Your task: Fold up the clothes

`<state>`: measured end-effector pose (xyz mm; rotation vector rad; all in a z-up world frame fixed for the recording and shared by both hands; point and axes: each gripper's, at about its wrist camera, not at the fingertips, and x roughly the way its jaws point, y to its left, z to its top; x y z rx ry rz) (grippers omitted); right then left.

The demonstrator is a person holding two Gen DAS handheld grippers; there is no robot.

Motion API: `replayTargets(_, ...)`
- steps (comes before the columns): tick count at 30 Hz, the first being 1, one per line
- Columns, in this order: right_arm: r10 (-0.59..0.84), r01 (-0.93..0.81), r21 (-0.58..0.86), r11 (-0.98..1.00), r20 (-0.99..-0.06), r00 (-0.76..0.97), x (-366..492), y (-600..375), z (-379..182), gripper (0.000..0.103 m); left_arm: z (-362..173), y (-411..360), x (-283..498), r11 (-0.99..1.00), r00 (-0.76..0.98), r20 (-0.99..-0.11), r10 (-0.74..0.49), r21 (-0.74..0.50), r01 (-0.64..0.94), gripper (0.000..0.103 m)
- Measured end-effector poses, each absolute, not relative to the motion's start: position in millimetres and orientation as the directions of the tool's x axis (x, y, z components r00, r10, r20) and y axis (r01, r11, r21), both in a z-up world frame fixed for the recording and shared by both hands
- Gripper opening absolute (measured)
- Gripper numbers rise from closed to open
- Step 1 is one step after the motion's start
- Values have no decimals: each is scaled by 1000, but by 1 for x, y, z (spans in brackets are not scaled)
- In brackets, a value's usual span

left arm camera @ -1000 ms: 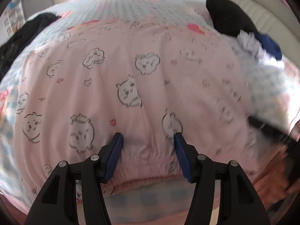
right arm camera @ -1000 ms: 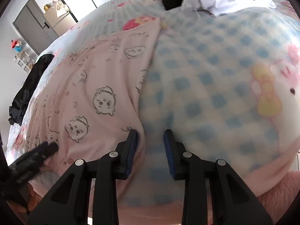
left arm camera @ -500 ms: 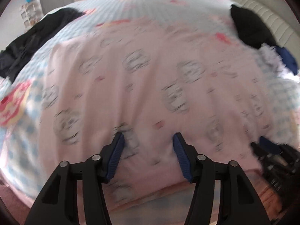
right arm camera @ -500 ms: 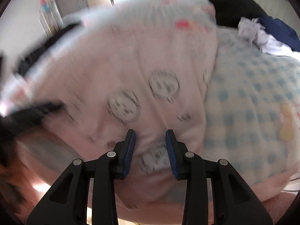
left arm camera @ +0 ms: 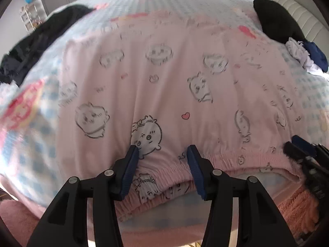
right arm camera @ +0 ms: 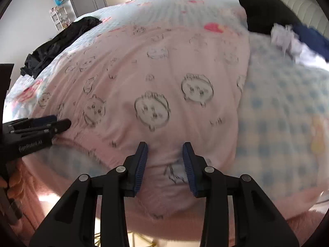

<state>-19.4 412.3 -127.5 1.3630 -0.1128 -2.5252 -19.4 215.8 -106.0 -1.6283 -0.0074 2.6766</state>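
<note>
A blue-and-white checked bed cover [left arm camera: 37, 144] carries the pink cartoon-printed pyjama trousers [left arm camera: 164, 94] spread flat, elastic waistband nearest — over that waistband hover the left gripper [left arm camera: 162, 154] and right gripper [right arm camera: 165, 151], both spread wide, holding nothing.

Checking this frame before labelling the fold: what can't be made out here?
- Pink garment: far end blurred in both views; leg or hem shape unclear.
- Waistband: near corner in right view hidden behind the right tongs.
- Dark clothes: blurred, type unreadable.
</note>
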Motion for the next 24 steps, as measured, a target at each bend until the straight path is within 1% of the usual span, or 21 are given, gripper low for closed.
replayTargets(1,-312,181,254,-950,-782,-540,-17,427,-118,36,-97,222,-19,-1000,-489,-872,27,-20,-19,52)
replayTargets(3,-310,118,300,-947,-747,-588,-20,458,-100,36,-99,240,-28,-998,-487,-872,59,-38,-52,52)
replayTargets(6,-243,-7,303,-953,-777,-581,-54,502,-101,36,-101,267,-42,-993,-482,-869,106,-65,-101,52)
replayTargets(7,-243,-33,317,-948,-787,-566,-70,514,-105,34,-101,276,-46,-990,-480,-868,122,-74,-118,52)
replayTargets(8,-275,-41,353,-935,-791,-547,-82,524,-111,32,-102,285,-51,-987,-478,-867,138,-83,-134,52)
replayTargets(11,-410,-22,484,-875,-763,-501,-100,533,-128,27,-104,312,-64,-977,-470,-863,185,-111,-182,52)
replayTargets(13,-462,6,521,-853,-750,-474,-107,530,-138,25,-106,330,-73,-968,-463,-860,216,-128,-214,52)
replayTargets(16,-497,11,552,-834,-743,-449,-115,525,-145,21,-108,354,-86,-954,-451,-854,258,-153,-257,52)
replayTargets(17,-508,9,563,-827,-739,-444,-118,524,-146,16,-108,355,-86,-954,-450,-855,258,-153,-256,52)
replayTargets(18,-506,11,560,-828,-740,-443,-120,523,-146,13,-109,356,-87,-955,-449,-855,258,-154,-255,52)
replayTargets(19,-496,16,548,-837,-744,-447,-121,520,-146,6,-109,356,-87,-955,-448,-856,258,-154,-255,52)
replayTargets(20,-468,30,511,-859,-761,-449,-122,515,-146,3,-109,357,-88,-955,-447,-857,257,-154,-254,52)
replayTargets(24,-438,120,437,-891,-763,-476,-101,497,-133,1,-110,357,-90,-954,-443,-857,262,-161,-253,52)
